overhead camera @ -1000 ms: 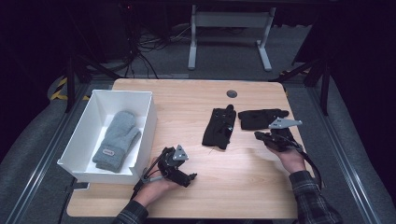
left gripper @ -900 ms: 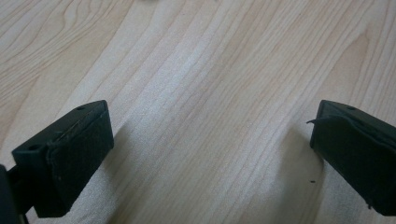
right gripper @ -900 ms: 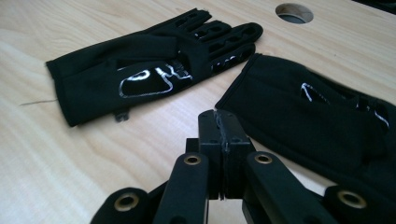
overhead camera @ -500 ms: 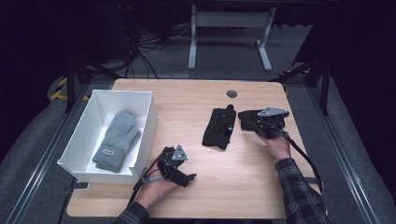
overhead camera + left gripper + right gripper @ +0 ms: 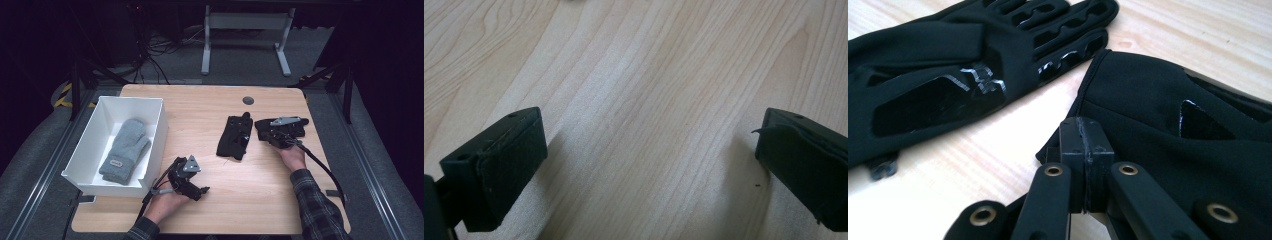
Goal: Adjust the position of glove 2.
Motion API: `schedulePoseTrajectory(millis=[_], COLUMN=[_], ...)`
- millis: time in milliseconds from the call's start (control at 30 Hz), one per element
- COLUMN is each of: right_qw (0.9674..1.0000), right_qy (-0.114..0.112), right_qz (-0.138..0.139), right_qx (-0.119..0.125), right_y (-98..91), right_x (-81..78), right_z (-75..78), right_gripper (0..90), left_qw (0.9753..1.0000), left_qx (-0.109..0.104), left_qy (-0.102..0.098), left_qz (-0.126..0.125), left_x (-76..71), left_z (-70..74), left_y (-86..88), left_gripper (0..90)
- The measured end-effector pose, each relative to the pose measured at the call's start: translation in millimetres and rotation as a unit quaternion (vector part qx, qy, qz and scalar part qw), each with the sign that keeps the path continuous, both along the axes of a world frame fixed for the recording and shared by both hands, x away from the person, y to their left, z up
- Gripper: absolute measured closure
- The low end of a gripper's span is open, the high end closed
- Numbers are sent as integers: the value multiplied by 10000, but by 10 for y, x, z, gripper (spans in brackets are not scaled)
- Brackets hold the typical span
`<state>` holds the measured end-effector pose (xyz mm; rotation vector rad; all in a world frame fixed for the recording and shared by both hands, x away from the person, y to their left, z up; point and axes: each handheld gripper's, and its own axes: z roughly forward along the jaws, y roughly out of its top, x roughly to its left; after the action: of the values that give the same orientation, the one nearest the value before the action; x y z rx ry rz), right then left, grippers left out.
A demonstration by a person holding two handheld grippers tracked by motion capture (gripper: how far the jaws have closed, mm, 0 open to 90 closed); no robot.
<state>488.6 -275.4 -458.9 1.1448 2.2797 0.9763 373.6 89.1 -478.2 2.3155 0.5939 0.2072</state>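
1. This looks like a lab or recording studio, not a home: one light wooden table [image 5: 210,105] stands lit in a dark room.
2. Beyond the table's far edge, a bundle of cables [image 5: 150,55] lies loose on grey carpet [image 5: 240,55].
3. Also beyond the far edge stands the white metal foot of a stand [image 5: 245,30].
4. Left of the table, yellow-and-black hazard tape [image 5: 64,95] marks the floor.
5. Dark metal rails [image 5: 42,165] run along the floor on both sides of the table.
6. A round cable port [image 5: 248,100] sits in the tabletop near the far edge.
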Motion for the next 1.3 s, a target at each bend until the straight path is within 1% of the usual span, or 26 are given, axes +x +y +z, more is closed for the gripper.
schedulePoseTrajectory(millis=[67, 133, 167, 233, 367, 467, 667, 733, 800, 1233, 1300], right_qw=[10000, 9998, 9997, 9996, 9994, 9989, 9984, 9983, 9980, 9960, 9953], right_qy=[46, 57, 57, 120, 180, 212, 290, 287, 306, 437, 469], right_qz=[66, 124, 149, 224, 307, 400, 470, 501, 540, 771, 833], right_qx=[-52, -156, -168, -80, -36, -84, -87, -104, -152, -123, -155], right_y=[5, 11, 12, -6, -32, -53, -88, -93, -111, -241, -252], right_x=[-44, -80, -103, -149, -213, -283, -432, -452, -522, -933, -989], right_z=[11, 23, 24, 22, 25, 34, 42, 44, 51, 60, 66], right_gripper=[900, 900, 900, 900, 900, 900, 900, 900, 900, 900, 900], left_qw=[10000, 10000, 10000, 10000, 10000, 10000, 10000, 10000, 10000, 10000, 10000], left_qx=[6, -2, -2, -3, -2, 4, 9, 10, 8, 6, 8], left_qy=[3, 0, -1, -2, -16, -5, -6, -6, -7, -5, -5], left_qz=[-3, -5, -5, -4, -45, -62, -61, -61, -59, -59, -59], left_x=[-1, 0, 0, 0, 9, 12, 11, 11, 11, 11, 11], left_z=[1, 0, -1, -1, -1, -1, 0, 0, -1, -1, -1], left_y=[0, 0, -1, -1, 2, 3, 3, 3, 2, 2, 2], left_gripper=[4, 4, 3, 3, 2, 2, 2, 2, 2, 1, 2])
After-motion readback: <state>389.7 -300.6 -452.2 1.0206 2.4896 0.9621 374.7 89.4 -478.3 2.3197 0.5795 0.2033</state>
